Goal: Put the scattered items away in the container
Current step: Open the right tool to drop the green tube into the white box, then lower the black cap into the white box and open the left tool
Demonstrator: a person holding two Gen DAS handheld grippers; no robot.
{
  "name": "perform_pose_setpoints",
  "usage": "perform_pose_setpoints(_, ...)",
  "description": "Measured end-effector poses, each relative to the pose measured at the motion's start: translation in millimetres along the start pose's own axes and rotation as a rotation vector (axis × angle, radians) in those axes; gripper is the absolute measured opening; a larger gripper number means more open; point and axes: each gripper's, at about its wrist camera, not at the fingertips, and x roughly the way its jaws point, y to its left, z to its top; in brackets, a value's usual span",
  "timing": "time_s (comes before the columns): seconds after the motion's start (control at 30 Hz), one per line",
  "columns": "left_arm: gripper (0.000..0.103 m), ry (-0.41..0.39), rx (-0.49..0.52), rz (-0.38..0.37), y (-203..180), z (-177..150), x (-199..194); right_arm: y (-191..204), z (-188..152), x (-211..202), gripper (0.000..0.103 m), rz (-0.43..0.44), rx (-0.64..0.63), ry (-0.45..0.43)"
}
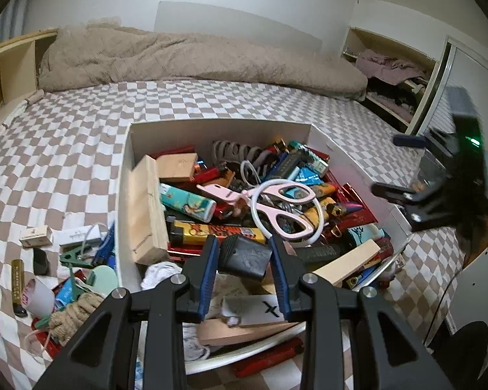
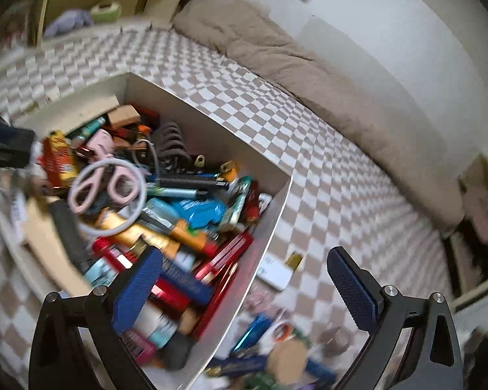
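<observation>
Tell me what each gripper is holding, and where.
Left gripper: black pouch, pinched across its near end. Right gripper: open, nothing held.

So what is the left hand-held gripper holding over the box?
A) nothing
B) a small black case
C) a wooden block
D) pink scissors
B: the left hand-held gripper has its blue pads shut on a small black case; the pink scissors lie loose in the box.

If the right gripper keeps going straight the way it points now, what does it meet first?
Probably the container's white side wall or the checkered bed sheet beside it; the open right gripper holds nothing, and blur leaves depth unclear.
</observation>
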Motion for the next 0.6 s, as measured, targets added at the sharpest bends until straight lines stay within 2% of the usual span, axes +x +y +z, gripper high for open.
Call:
perform_pose_setpoints(0.1,0.032,0.009,0.005,0.003,-3,7,3,-1,-21,-19,0.101,0.054,0.096,-0.027)
perform_pose_setpoints(0.3,0.032,0.005,0.006,0.005,-10,39,11,-4,-52,-26,0.101,0.123,0.226,-0.064)
perform_pose_setpoints(0.43,0.032,0.033,-0.008,0.012,-11,68,27,-1,-58,-25,0.101,0.153,0.257,-0.074)
perform_pose_setpoints(0.6,0.032,0.099,-0.075,0.024,0,101,57,2,-55,-25,0.101,0.188,0.278,-0.096)
